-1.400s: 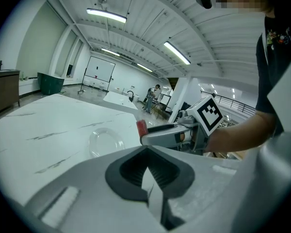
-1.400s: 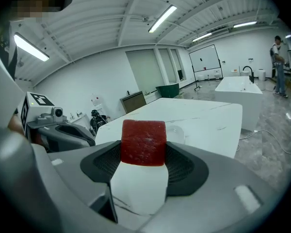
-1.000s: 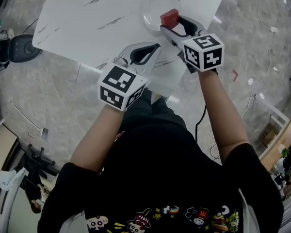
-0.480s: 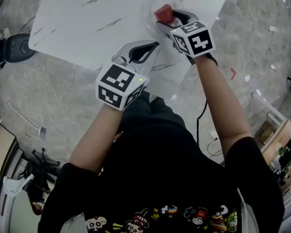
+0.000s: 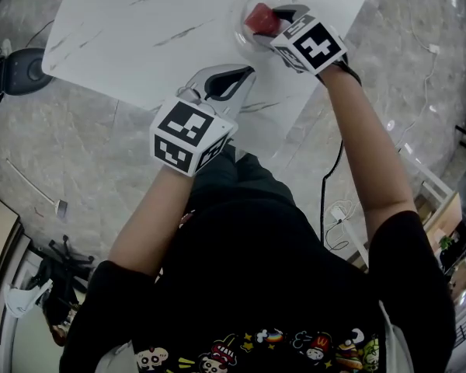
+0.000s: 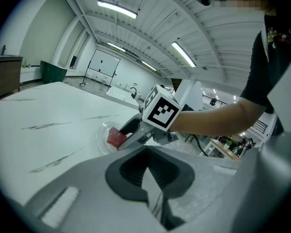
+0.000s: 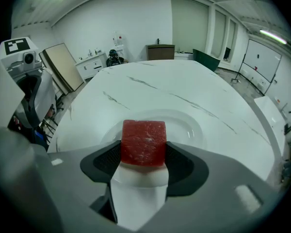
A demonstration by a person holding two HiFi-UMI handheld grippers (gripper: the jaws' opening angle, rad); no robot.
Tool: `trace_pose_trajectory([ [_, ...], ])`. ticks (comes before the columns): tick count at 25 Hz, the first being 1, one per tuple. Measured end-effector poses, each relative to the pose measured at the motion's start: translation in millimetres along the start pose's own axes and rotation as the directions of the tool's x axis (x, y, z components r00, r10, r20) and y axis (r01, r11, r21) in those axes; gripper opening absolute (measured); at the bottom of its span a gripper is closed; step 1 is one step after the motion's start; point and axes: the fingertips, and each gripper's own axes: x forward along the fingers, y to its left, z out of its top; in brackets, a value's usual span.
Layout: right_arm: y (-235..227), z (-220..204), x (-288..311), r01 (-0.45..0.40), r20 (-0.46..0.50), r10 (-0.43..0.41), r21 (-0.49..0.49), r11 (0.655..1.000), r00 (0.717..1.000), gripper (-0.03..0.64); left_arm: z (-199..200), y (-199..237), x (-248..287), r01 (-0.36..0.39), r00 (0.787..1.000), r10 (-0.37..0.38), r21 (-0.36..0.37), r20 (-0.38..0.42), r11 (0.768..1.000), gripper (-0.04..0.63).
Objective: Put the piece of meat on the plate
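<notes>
1. Right hand-held gripper [image 5: 270, 20]: jaws clamped on the piece of meat [image 5: 258, 18], a red cube. The right gripper view shows the dark pads [image 7: 99, 161] flat against both sides of the cube [image 7: 143, 142].
2. The meat sits over the clear plate [image 5: 239, 31], inside its rim. Can't tell whether it touches the plate surface.
3. The plate is on the white marbled bench [image 5: 140, 37], near its far right corner in the head view.
4. Left hand-held gripper [image 5: 231, 80]: jaws pressed together with nothing between them, confirmed in its own view [image 6: 148, 166]. It's over the near edge of the bench, well apart from the plate.
5. The left gripper view looks across the bench at the right hand-held gripper [image 6: 128, 137] and the meat [image 6: 115, 137] at the plate.
</notes>
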Motion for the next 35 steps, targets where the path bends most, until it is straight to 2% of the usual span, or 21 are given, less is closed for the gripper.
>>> trace_pose_trajectory([
  [9, 3, 0, 2, -0.07, -0.129, 0.048, -0.173, 0.982, 0.991, 0.309, 0, -4, -1, 0.004, 1.0, -0.004, 0.002, -0.001, 1.0, 0.002],
  [16, 2, 1, 2, -0.06, -0.118, 0.04, -0.171, 0.983, 0.992, 0.314, -2, -4, 0, 0.0, 1.0, 0.0, 0.001, -0.006, 1.0, 0.002],
  [22, -1, -2, 1, -0.032, -0.058, 0.025, -0.122, 0.992, 0.998, 0.342, -3, -1, 0, -0.009, 1.0, 0.009, 0.007, -0.015, 1.0, 0.002],
  [26, -1, 2, -7, -0.02, -0.004, 0.019, -0.079, 0.997, 1.0, 0.336, -1, 1, -1, -0.019, 1.0, 0.019, 0.011, -0.017, 1.0, 0.002],
  [30, 1, 16, -28, 0.006, 0.099, -0.004, -0.024, 1.0, 0.995, 0.267, 1, 3, -3, -0.027, 1.0, 0.027, 0.015, -0.015, 1.0, 0.002],
  [35, 9, 36, -62, 0.043, 0.26, -0.06, 0.071, 0.997, 0.964, 0.175, 4, 3, -7, -0.033, 0.999, 0.033, 0.023, -0.017, 0.999, 0.002],
])
